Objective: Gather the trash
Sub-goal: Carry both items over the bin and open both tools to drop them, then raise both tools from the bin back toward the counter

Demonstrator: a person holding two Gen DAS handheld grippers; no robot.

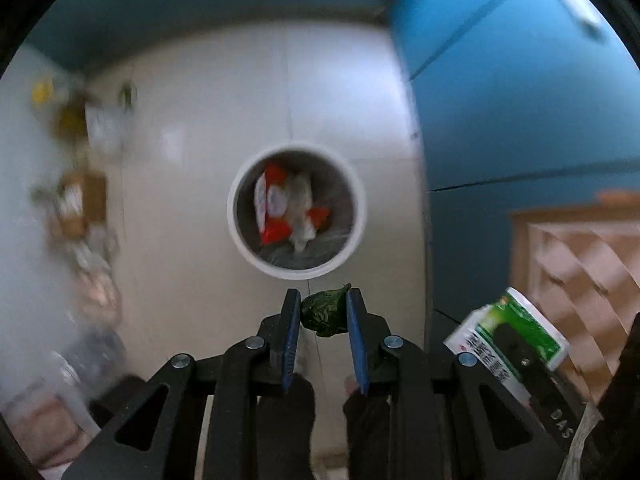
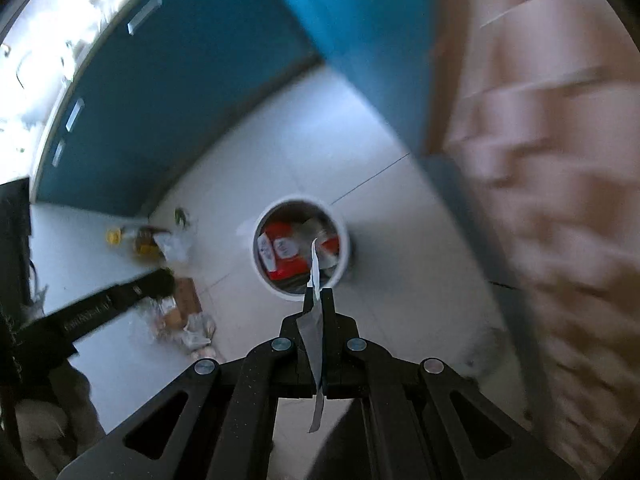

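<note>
A round white trash bin (image 1: 297,211) stands open on the pale floor. Inside it lie a red and white wrapper (image 1: 272,208) and some crumpled clear plastic. A small dark green crumpled wrapper (image 1: 323,312) hangs above the floor, near the bin's rim. A thin white strip (image 2: 315,280), maybe paper, points at the bin (image 2: 301,249).

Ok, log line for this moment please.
left gripper: shut on green wad | right gripper: shut on paper strip | white bin: below, holds red-white wrappers
</note>
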